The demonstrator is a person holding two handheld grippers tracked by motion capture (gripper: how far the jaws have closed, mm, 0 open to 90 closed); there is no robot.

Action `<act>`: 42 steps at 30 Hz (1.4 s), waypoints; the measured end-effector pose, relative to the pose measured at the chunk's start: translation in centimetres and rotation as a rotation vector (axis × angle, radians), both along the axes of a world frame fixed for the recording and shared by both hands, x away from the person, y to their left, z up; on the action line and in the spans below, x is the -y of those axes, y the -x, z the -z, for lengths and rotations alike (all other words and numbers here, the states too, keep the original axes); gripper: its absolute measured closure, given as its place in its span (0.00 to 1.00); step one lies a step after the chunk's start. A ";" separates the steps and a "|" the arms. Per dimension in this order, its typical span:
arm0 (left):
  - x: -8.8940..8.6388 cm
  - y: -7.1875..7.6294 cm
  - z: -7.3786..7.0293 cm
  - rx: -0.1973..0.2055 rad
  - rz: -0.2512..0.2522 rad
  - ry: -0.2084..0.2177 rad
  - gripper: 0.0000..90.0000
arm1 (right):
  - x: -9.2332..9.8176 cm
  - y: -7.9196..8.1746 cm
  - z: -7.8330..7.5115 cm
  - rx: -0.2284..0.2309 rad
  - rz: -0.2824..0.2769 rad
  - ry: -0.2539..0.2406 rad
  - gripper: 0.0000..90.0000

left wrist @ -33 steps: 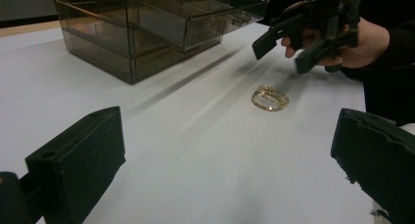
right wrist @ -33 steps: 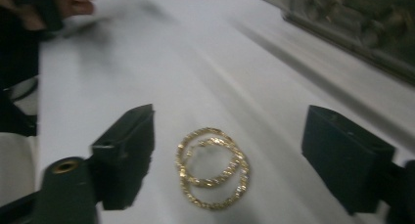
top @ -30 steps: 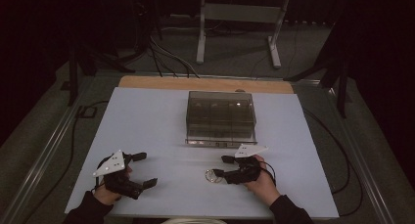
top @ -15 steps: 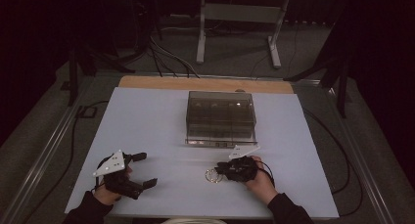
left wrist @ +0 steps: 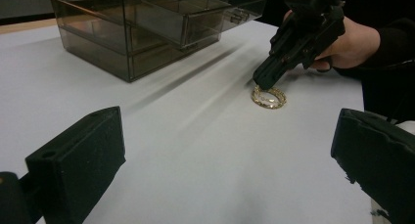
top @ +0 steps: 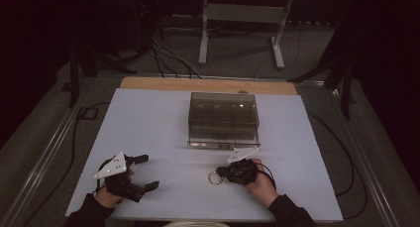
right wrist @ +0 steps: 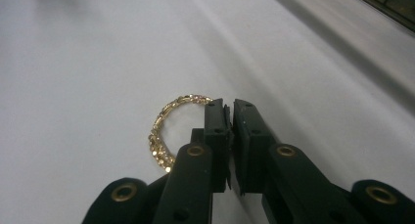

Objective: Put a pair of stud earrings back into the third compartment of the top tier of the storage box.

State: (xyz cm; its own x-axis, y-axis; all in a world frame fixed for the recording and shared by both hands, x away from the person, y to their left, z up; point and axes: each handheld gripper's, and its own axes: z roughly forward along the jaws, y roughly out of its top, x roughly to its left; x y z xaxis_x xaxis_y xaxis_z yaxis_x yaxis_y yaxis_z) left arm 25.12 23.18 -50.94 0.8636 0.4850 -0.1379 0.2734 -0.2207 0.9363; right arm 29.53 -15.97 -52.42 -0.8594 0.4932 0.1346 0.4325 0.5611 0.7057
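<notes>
A gold chain bracelet (top: 214, 178) (left wrist: 268, 97) (right wrist: 164, 131) lies flat on the white table (top: 148, 123), near the front and right of centre. My right gripper (top: 223, 175) (left wrist: 259, 82) (right wrist: 229, 106) points left at it. Its jaws have just been closing and now stand together, pinching the bracelet's near edge between the pads. My left gripper (top: 147, 172) (left wrist: 227, 150) rests at the front left, open wide with nothing between its fingers, facing the bracelet from a distance.
A smoky clear drawer box (top: 223, 119) (left wrist: 147, 28) stands at the middle of the table, one drawer pulled slightly out towards the right gripper. A wooden strip (top: 208, 85) borders the far edge. Cables and a metal stand (top: 237, 19) lie beyond.
The right gripper has shifted slightly left to the bracelet and its jaws have closed on the rim. The left gripper has stayed where it was.
</notes>
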 end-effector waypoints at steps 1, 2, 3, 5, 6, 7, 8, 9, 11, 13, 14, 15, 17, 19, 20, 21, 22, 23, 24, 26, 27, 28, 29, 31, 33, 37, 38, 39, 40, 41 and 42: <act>0.0 0.0 0.0 0.000 0.000 0.000 0.01 | 0.0 0.0 0.0 0.001 0.000 -0.002 0.95; 0.0 0.0 0.0 -0.001 -0.001 0.000 0.01 | 0.0 0.0 -0.1 -0.001 0.001 -0.005 0.95; 0.0 0.0 0.0 -0.001 -0.001 0.000 0.01 | 0.1 0.0 -0.1 -0.001 0.000 -0.010 0.95; 0.0 0.0 0.0 -0.001 -0.001 -0.001 0.01 | 0.1 0.0 -0.3 0.002 0.002 -0.020 0.95; 0.0 0.0 0.0 0.001 -0.001 0.000 0.01 | 0.2 0.0 -0.4 0.002 -0.001 -0.021 0.95; 0.0 0.0 0.0 0.000 -0.001 0.000 0.01 | 0.2 0.1 -0.4 0.004 0.002 -0.024 0.95; 0.0 0.0 0.0 -0.001 -0.002 0.000 0.01 | 0.2 0.1 -0.5 0.007 0.002 -0.028 0.95; 0.0 0.0 0.0 0.000 -0.002 -0.001 0.01 | 0.3 0.1 -0.6 0.008 0.004 -0.031 0.95; 0.0 0.0 0.0 0.002 0.000 -0.001 0.01 | 0.3 0.1 -0.7 0.009 0.007 -0.037 0.95; 0.0 0.0 0.0 0.000 -0.001 -0.001 0.01 | 0.4 0.2 -1.0 0.010 0.007 -0.043 0.95; 0.0 0.0 0.0 0.001 -0.001 -0.001 0.01 | 0.4 0.3 -1.1 0.011 0.006 -0.047 0.95; 0.0 0.0 0.0 0.001 -0.001 -0.002 0.01 | 0.4 0.4 -1.2 0.012 0.005 -0.050 0.95; 0.0 0.0 0.0 0.000 -0.001 -0.001 0.01 | 0.3 0.5 -1.5 0.019 0.001 -0.057 0.95; 0.0 0.0 0.0 -0.001 -0.001 -0.001 0.01 | 0.3 0.5 -1.7 0.024 0.000 -0.059 0.95; 0.0 0.0 0.0 -0.001 0.000 -0.002 0.01 | 0.3 0.5 -1.8 0.025 0.000 -0.063 0.95; 0.0 0.0 0.0 -0.001 -0.001 -0.002 0.01 | 0.4 0.5 -1.9 0.025 0.001 -0.064 0.95; 0.0 0.0 0.0 -0.001 -0.001 -0.002 0.01 | 0.4 0.6 -1.9 0.027 0.003 -0.067 0.95; 0.1 0.0 0.0 -0.002 -0.001 -0.001 0.01 | 0.5 0.6 -2.0 0.027 0.005 -0.068 0.95; 0.1 0.0 0.0 -0.002 -0.001 -0.003 0.01 | 0.5 0.6 -2.1 0.028 0.005 -0.069 0.95; 0.1 0.0 0.0 -0.002 0.000 -0.003 0.01 | 0.6 0.6 -2.3 0.031 0.005 -0.073 0.95; 0.1 0.0 0.0 -0.003 0.000 -0.003 0.01 | 0.6 0.6 -2.4 0.031 0.006 -0.075 0.95; 0.1 0.0 0.0 -0.003 -0.001 -0.003 0.01 | 0.6 0.6 -2.5 0.032 0.007 -0.077 0.95; 0.1 0.0 0.0 -0.003 -0.001 -0.001 0.01 | 0.6 0.6 -2.6 0.032 0.007 -0.077 0.95; 0.1 0.0 0.1 -0.003 -0.001 -0.002 0.01 | 0.7 0.7 -2.8 0.034 0.007 -0.083 0.95; 0.1 0.0 0.1 -0.004 0.000 -0.001 0.01 | 0.7 0.7 -3.0 0.038 0.006 -0.080 0.95; 0.1 0.0 0.1 -0.003 -0.001 -0.001 0.00 | 0.8 0.7 -3.4 0.040 0.013 -0.082 0.95; 0.1 0.0 0.0 -0.003 -0.001 -0.001 0.01 | 0.8 0.7 -3.4 0.040 0.014 -0.086 0.95; 0.1 0.0 0.1 -0.003 -0.001 -0.001 0.01 | 0.9 0.7 -3.5 0.040 0.014 -0.087 0.95; 0.1 0.0 0.1 -0.004 -0.001 -0.001 0.01 | 0.9 0.7 -3.6 0.044 0.014 -0.089 0.95; 0.1 0.0 0.1 -0.004 -0.001 -0.001 0.01 | 1.0 0.7 -3.7 0.043 0.014 -0.091 0.95; 0.1 0.0 0.1 -0.004 -0.001 -0.002 0.01 | 1.0 0.7 -3.8 0.042 0.015 -0.093 0.95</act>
State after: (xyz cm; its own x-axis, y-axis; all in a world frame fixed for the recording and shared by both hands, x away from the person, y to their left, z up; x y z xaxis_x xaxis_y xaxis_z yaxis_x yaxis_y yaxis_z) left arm 25.15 23.11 -51.00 0.8627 0.4859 -0.1403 0.2772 -0.2223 0.9347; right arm 28.82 -16.97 -48.59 -0.8577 0.4934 0.1443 0.4093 0.4856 0.7724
